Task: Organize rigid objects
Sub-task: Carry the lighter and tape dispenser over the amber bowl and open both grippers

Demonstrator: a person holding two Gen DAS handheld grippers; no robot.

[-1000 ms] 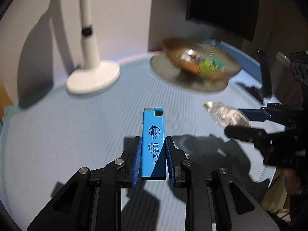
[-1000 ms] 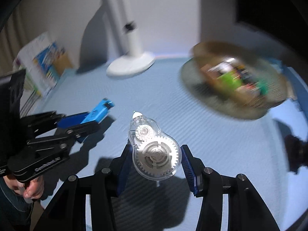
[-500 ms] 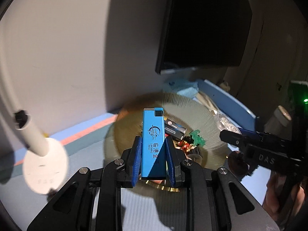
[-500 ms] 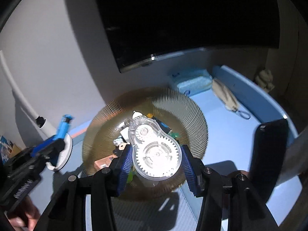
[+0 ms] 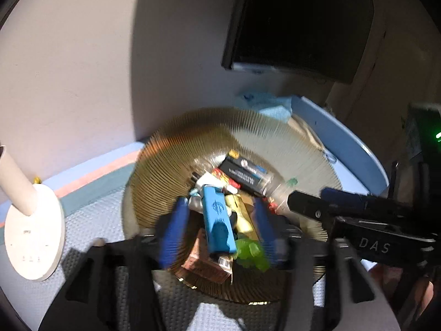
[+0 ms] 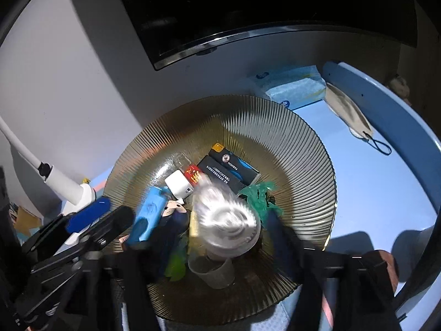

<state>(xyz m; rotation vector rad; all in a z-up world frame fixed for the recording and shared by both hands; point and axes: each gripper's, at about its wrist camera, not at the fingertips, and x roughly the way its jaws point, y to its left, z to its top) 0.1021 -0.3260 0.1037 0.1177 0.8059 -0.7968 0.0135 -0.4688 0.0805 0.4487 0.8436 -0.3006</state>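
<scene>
Both grippers hover over a ribbed amber glass bowl (image 5: 248,127) (image 6: 275,127) full of small items. My left gripper (image 5: 219,209) has its jaws opening. The blue lighter (image 5: 217,220) sits loose between the blurred blue pads (image 5: 173,231), touching neither, over the pile in the bowl. My right gripper (image 6: 226,220) also has its jaws opening. The clear tape dispenser (image 6: 226,218) is blurred and free between its fingers, above the bowl's contents. Each gripper shows in the other's view: the right gripper (image 5: 308,197), the left gripper (image 6: 115,209) beside the lighter (image 6: 148,215).
The bowl holds a black box (image 6: 228,171), a white charger (image 6: 179,184), green toys (image 5: 250,253) and a small clear cup (image 6: 215,273). A white lamp base (image 5: 33,234) stands left; a tissue pack (image 6: 292,85) and face mask (image 6: 344,110) lie behind. A dark monitor (image 6: 248,13) is on the wall.
Both grippers swept from the open mat to above the bowl. Both sets of jaws have spread, letting go of the lighter and the tape dispenser, which now drop toward the pile.
</scene>
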